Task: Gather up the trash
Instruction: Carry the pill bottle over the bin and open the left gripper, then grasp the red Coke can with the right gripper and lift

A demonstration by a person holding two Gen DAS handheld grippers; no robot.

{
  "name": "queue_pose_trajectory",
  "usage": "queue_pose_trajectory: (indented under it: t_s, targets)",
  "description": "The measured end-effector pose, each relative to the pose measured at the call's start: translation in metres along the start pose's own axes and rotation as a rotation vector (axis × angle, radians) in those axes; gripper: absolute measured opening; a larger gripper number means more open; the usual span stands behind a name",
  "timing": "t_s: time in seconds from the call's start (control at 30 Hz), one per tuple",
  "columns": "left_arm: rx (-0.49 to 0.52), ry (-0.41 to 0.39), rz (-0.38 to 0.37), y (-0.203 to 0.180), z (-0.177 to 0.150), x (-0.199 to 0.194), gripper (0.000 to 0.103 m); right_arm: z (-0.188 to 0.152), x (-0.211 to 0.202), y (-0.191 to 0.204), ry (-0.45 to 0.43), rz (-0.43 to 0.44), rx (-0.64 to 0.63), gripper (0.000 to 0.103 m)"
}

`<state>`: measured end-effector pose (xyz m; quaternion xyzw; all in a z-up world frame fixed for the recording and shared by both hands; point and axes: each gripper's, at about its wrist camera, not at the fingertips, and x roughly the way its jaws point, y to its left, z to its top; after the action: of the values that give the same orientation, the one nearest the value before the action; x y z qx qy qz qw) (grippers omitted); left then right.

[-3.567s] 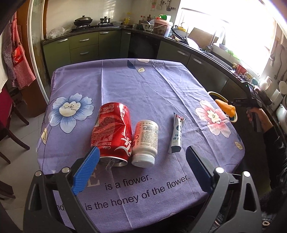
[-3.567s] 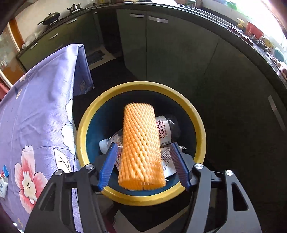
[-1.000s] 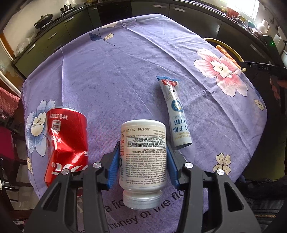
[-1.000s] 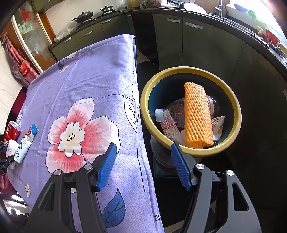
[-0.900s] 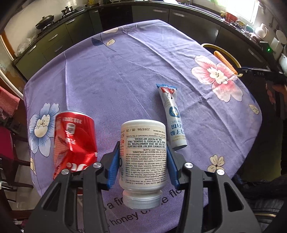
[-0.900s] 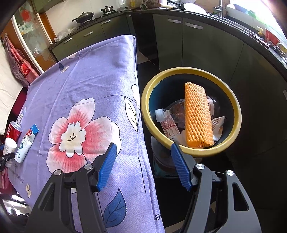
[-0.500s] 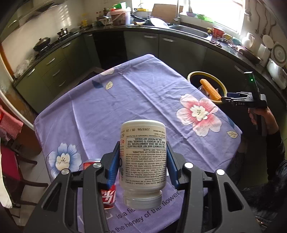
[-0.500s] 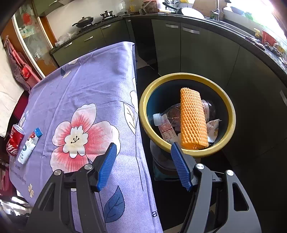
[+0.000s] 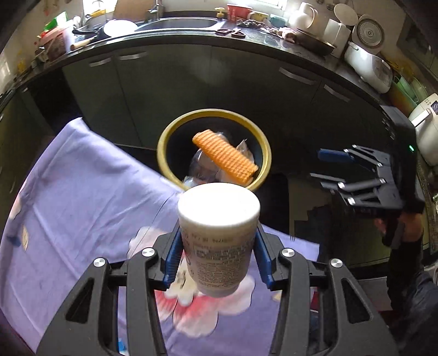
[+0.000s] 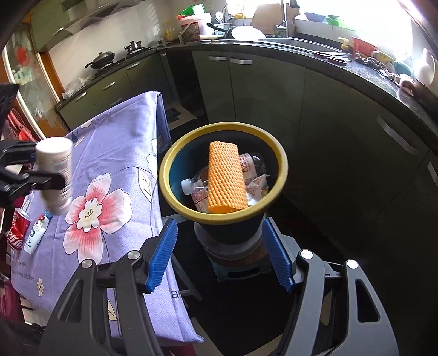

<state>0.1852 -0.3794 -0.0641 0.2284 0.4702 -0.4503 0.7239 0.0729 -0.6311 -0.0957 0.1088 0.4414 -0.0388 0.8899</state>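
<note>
My left gripper (image 9: pixel 217 256) is shut on a white pill bottle (image 9: pixel 218 216), held in the air above the purple tablecloth, pointing toward the yellow-rimmed bin (image 9: pixel 164 137). The bottle also shows in the right wrist view (image 10: pixel 56 175), above the table's right part. The bin (image 10: pixel 284 164) stands beside the table and holds an orange foam net (image 10: pixel 225 175), a crushed plastic bottle (image 10: pixel 195 189) and wrappers. My right gripper (image 10: pixel 219 257) is open and empty, low in front of the bin; it also shows in the left wrist view (image 9: pixel 328 164). A crushed red can (image 10: pixel 17 228) and a small tube (image 10: pixel 35 232) lie on the table.
The purple flowered tablecloth (image 10: pixel 109 153) hangs over the table edge next to the bin. Dark kitchen cabinets (image 10: pixel 273 90) and a cluttered counter (image 9: pixel 246 24) run behind the bin. The bin sits on a low stool (image 10: pixel 238 263).
My left gripper has carried the pill bottle up off the table and swung right toward the bin. My right gripper has drawn back a little from the bin, still open.
</note>
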Motion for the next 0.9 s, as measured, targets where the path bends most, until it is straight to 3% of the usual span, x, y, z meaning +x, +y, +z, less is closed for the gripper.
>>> queue_pose_trajectory:
  t_s: [0.13, 0.3, 0.43, 0.63, 0.73, 0.9]
  targets:
    - [-0.023, 0.044, -0.021, -0.002, 0.054, 0.063, 0.045, -0.012, -0.009, -0.023, 0.005, -0.018, 0.036, 0.067]
    - [-0.071, 0.081, 0.018, 0.007, 0.090, 0.123, 0.045, -0.024, -0.014, -0.048, 0.013, -0.029, 0.081, 0.068]
    - [-0.118, 0.079, 0.044, 0.017, 0.097, 0.140, 0.060, -0.027, -0.006, -0.059, 0.032, -0.023, 0.105, 0.068]
    - [-0.172, 0.008, 0.018, 0.022, 0.070, 0.084, 0.071, -0.027, 0.000, -0.057, 0.039, -0.001, 0.099, 0.068]
    - [-0.204, -0.067, 0.005, 0.024, 0.042, 0.031, 0.082, -0.026, 0.001, -0.047, 0.033, 0.018, 0.081, 0.068]
    - [-0.221, -0.183, 0.061, 0.025, -0.025, -0.055, 0.089, -0.022, -0.001, -0.023, 0.036, 0.060, 0.026, 0.068]
